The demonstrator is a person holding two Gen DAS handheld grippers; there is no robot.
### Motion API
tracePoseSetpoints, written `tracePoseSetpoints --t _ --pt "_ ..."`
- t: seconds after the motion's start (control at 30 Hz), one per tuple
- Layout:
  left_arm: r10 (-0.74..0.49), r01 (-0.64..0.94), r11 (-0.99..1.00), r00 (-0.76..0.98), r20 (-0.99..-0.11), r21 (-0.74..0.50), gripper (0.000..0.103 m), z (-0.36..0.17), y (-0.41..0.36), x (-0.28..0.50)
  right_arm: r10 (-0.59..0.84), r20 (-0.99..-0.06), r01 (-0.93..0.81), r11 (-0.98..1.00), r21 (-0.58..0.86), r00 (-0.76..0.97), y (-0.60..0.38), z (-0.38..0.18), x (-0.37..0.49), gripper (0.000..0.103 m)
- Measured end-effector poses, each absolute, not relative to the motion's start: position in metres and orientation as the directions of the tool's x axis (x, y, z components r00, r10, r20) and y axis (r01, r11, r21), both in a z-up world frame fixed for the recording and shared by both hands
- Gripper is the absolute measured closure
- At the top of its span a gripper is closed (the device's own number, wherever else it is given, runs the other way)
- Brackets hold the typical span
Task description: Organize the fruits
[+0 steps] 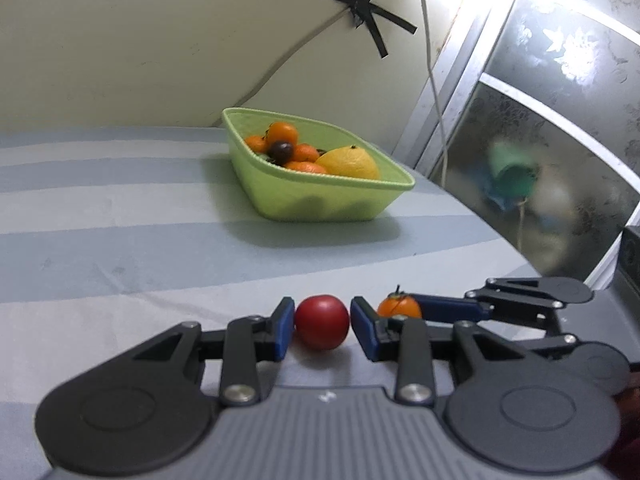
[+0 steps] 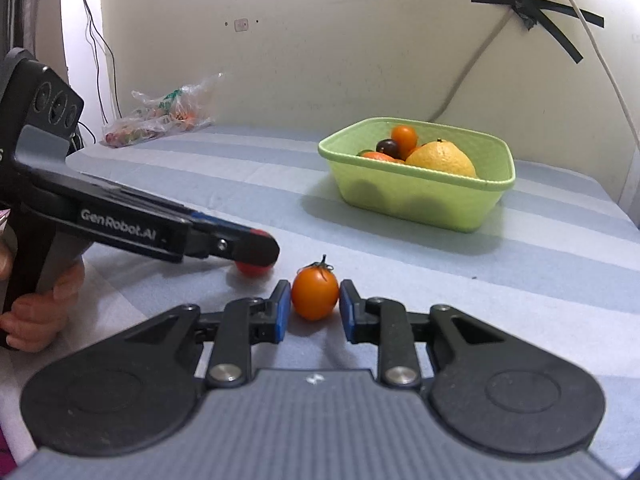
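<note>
Sitting already filled at the far right, the pale green plastic basket (image 2: 420, 200) awaits two strays: the left gripper (image 1: 322, 326) straddles a round red tomato (image 1: 322, 322) and the right gripper (image 2: 314, 306) a stemmed orange tomato (image 2: 315, 294), fingers apart, neither clamped.

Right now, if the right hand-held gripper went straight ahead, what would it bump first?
The small round orange tomato, already sitting between the right hand-held gripper pads on the striped cloth.

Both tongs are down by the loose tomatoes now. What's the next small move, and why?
Probably close both tongs. The left tongs straddle the red tomato and the right tongs straddle the orange tomato, both on the striped cloth, with slim gaps at the pads, so neither looks gripped yet. The green basket with the other fruit waits beyond.
</note>
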State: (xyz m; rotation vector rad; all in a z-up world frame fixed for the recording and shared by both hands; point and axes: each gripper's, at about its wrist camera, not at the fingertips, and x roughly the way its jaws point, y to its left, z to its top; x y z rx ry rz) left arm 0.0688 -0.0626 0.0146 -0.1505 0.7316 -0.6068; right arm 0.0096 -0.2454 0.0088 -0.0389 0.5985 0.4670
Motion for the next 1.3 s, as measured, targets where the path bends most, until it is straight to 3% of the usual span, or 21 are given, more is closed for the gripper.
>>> tracePoseSetpoints --t 0.13,0.3,0.73,0.93,1.03,1.1,1.3 --pt "-0.544 0.464 0.834 0.599 -0.587 -0.299 0.060 0.014 -0.065 0.066 0.401 -0.557 -0.436 0.897 0.076 0.727 -0.244 0.004 0.010 0.072" --pt "-0.550 0.471 0.829 0.592 -0.589 -0.301 0.072 0.018 -0.068 0.070 0.411 -0.534 -0.431 0.897 0.095 0.739 -0.247 0.003 0.011 0.075" --pt "-0.599 0.438 0.800 0.608 -0.521 -0.410 0.072 0.070 -0.096 0.170 0.321 -0.341 -0.312 0.946 0.082 0.883 -0.273 0.045 0.078 0.075" --pt "-0.589 0.388 0.807 0.588 -0.554 -0.445 0.070 0.059 -0.116 0.215 0.224 -0.368 -0.205 0.975 0.091 0.902 -0.290 0.030 0.129 0.075" --pt "-0.572 0.367 0.819 0.592 -0.568 -0.442 0.056 0.053 -0.122 0.229 0.214 -0.361 -0.182 0.976 0.121 0.908 -0.298 0.022 0.140 0.069" --pt "-0.570 0.363 0.820 0.588 -0.573 -0.443 0.055 0.050 -0.127 0.235 0.200 -0.353 -0.169 0.978 0.119 0.914 -0.300 0.021 0.140 0.052" --pt "-0.561 0.363 0.825 0.617 -0.551 -0.434 0.054 0.054 -0.121 0.224 0.201 -0.320 -0.168 0.978 0.128 0.926 -0.304 0.022 0.130 0.051"
